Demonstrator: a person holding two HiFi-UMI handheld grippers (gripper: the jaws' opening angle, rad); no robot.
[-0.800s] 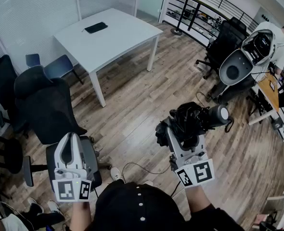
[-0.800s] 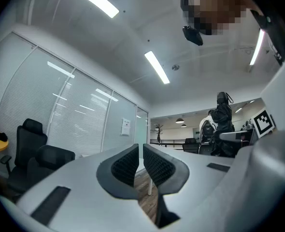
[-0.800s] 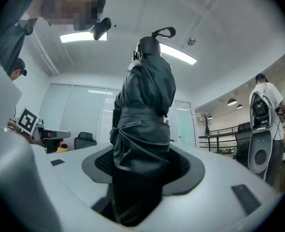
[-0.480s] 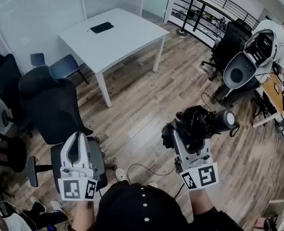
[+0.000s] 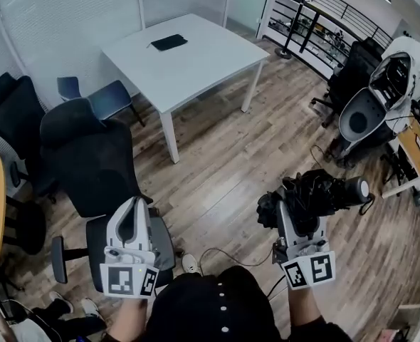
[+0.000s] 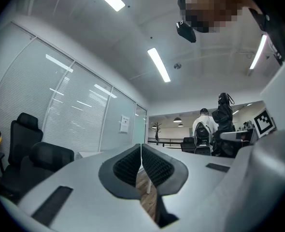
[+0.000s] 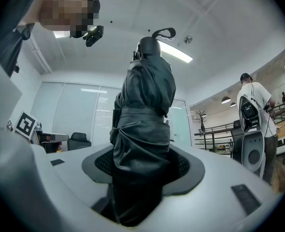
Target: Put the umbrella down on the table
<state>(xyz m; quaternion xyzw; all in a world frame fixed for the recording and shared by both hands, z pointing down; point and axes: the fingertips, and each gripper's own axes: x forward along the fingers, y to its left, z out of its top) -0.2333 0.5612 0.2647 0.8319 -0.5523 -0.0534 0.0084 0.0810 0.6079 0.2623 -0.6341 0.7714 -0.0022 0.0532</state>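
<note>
Gripping the folded black umbrella (image 7: 145,105) — right gripper (image 7: 141,170) clamped around it; left gripper (image 6: 141,164) jaws closed together, empty; square markers (image 5: 310,271) on both.

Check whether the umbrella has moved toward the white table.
No: the umbrella, held in the right tongs, stays as far below-right of the white table as before.
</note>
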